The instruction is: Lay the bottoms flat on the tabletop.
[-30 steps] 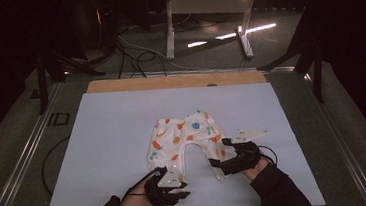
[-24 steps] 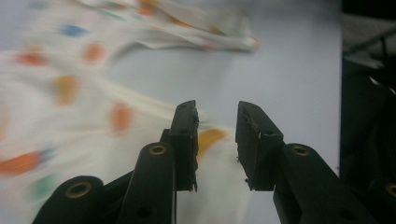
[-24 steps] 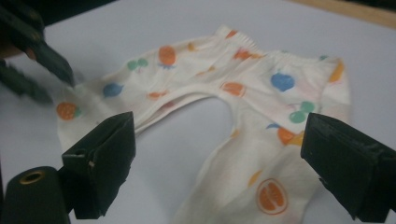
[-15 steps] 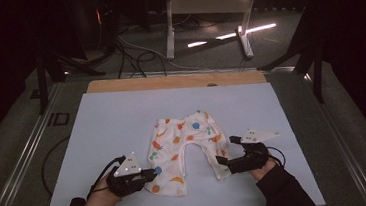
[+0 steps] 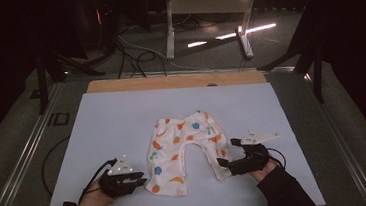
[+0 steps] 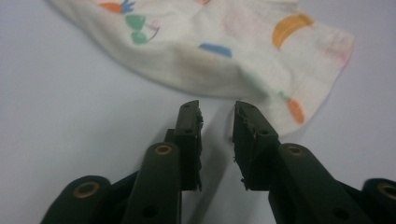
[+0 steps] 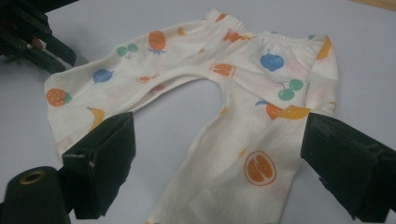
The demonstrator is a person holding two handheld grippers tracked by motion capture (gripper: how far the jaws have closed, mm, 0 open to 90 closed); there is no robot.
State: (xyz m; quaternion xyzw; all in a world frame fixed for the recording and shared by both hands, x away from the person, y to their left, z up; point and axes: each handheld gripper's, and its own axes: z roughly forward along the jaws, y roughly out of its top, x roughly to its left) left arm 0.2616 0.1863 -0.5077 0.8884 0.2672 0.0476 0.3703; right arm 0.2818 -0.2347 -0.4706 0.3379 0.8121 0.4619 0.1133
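Note:
A pair of small white trousers [image 5: 184,138] printed with coloured fruit lies flat on the white tabletop [image 5: 98,135], waistband away from me and both legs toward me. My left gripper [image 5: 142,179] rests on the table just left of the left leg's hem. In the left gripper view the left gripper [image 6: 217,109] has a narrow gap with nothing in it, its jaws have just been opening, and the hem [image 6: 285,70] lies right ahead. My right gripper [image 5: 227,153] is at the right leg's hem. In the right gripper view it [image 7: 219,126] stands wide open, straddling that leg [image 7: 252,158] without pressing it.
A wooden strip [image 5: 169,81] borders the table's far edge and metal rails [image 5: 20,162] run along its sides. A black cable [image 5: 50,162] loops off the left edge. A white stand [image 5: 203,16] and floor cables lie beyond the table.
My left hand has slid left, from between the legs to outside the left leg's hem. The trousers now lie flatter with the left leg drawn out. The right hand has stayed put.

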